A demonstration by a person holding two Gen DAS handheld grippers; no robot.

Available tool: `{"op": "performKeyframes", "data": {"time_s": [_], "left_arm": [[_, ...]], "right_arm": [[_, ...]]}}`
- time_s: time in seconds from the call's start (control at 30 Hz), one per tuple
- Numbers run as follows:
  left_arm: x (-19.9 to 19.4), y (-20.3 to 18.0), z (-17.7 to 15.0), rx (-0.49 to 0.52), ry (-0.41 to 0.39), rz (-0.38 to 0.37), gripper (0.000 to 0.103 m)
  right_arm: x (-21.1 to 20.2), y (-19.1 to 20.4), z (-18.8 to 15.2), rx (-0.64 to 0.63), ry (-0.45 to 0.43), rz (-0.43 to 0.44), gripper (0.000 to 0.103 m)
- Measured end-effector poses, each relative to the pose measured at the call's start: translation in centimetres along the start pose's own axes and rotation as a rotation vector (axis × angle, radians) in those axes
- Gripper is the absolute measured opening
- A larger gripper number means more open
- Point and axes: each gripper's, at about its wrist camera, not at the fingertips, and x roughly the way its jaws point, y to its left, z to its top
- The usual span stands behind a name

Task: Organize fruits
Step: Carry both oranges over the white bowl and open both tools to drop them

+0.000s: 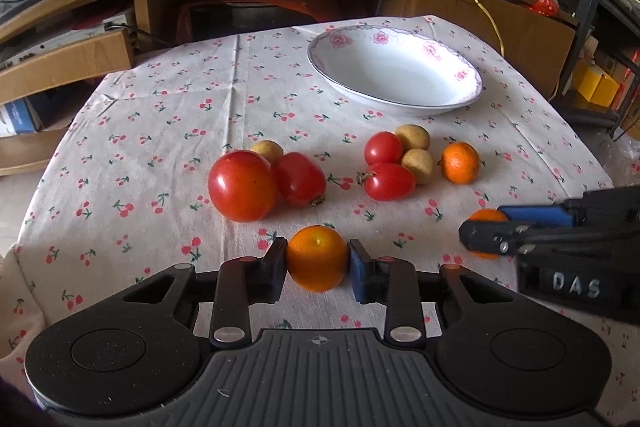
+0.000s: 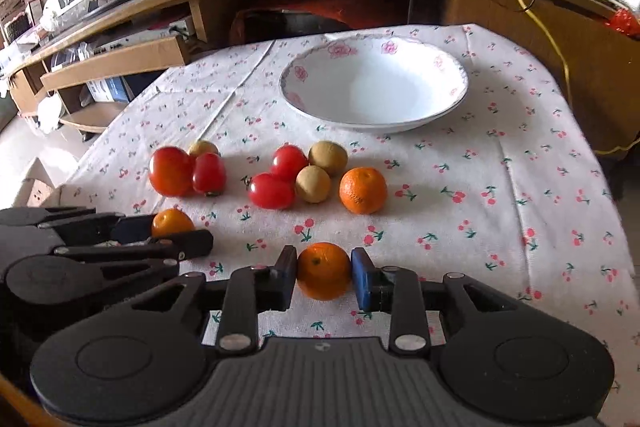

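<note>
Left tool [image 1: 318, 263] clenched on small orange [image 1: 317, 257], near edge of bench [image 1: 160, 131]. Right tool [image 2: 324, 275] clenched on second small orange [image 2: 324, 270], just beside left one. Both fruits pinched across middle, stem dimple facing up toward camera. Judgement: light, round, no real long axis; thin peel gives under squeeze, smooth skin may roll out, so grip at widest girth, gentle force. Empty floral bowl [image 1: 460, 99] at far side of bench, likely destination. Third orange [image 2: 363, 190], tomatoes, tan fruits between tools and bowl.
</note>
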Motion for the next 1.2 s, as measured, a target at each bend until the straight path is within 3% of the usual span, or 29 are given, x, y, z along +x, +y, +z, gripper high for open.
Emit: {"op": "performKeyframes", "data": {"time_s": [0.27, 0.53, 0.83, 1.2], "left_arm": [[-1.7, -1.2, 2.6, -0.010, -0.077, -0.047, 0.040], [-0.6, -2.3, 7.3, 0.029, -0.143, -0.053, 0.040], [4.0, -2.3, 10.5, 0.015, -0.127, -0.060, 0.038], [6.7, -2.1, 10.9, 0.028, -0.101, -0.040, 0.039]], "right_arm": [[-2.3, -0.6, 2.5, 0.030, -0.088, 0.009, 0.031], [-1.0, -2.4, 7.1, 0.063, -0.143, -0.021, 0.031], [3.5, -4.5, 10.1, 0.070, -0.126, -0.044, 0.031], [6.5, -5.4, 10.5, 0.043, -0.113, -0.049, 0.032]]}}
